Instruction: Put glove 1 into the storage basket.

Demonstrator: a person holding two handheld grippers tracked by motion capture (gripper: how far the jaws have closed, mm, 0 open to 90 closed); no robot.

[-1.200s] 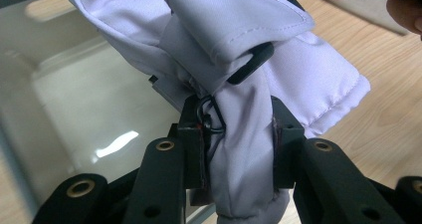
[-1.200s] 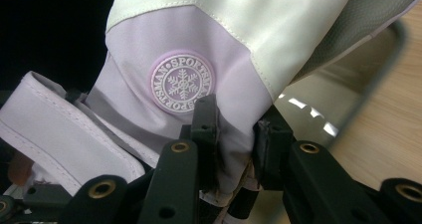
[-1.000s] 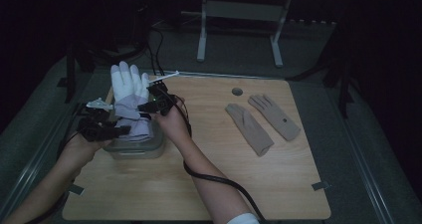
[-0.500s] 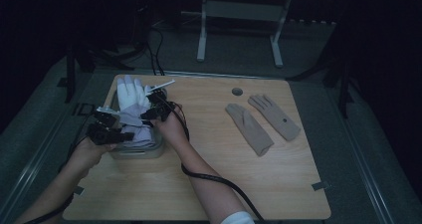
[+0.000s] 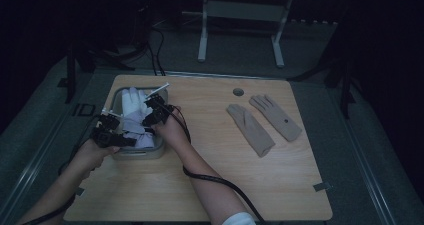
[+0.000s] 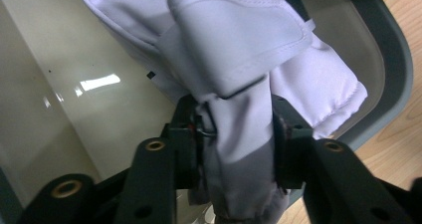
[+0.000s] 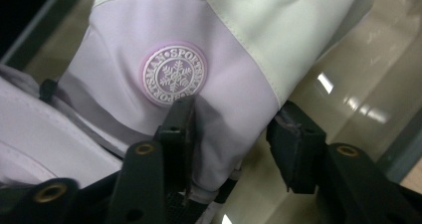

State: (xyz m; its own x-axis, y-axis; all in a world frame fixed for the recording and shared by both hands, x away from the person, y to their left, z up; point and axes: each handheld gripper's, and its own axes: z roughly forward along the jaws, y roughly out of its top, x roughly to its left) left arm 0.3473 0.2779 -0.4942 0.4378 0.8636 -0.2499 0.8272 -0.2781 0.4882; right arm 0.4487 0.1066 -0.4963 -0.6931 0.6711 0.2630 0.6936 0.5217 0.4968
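I am lowering the white glove (image 5: 131,103) into the bin (image 5: 159,149) at the tabletop's (image 5: 210,185) left edge, both tongs (image 6: 234,134) (image 7: 231,134) just loosening around its fabric, next backing clear.

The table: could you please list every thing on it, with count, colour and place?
White glove: one, white and pale lilac, inside the bin.
Bin: one, grey-rimmed, table's left part.
Tan gloves: two, beige, flat on the right part, side by side.
Table: one, light wood.
Left claw: one, black, jaws just opening, cuff fabric between them.
Right claw: one, black, jaws just opening, one pad off the glove.
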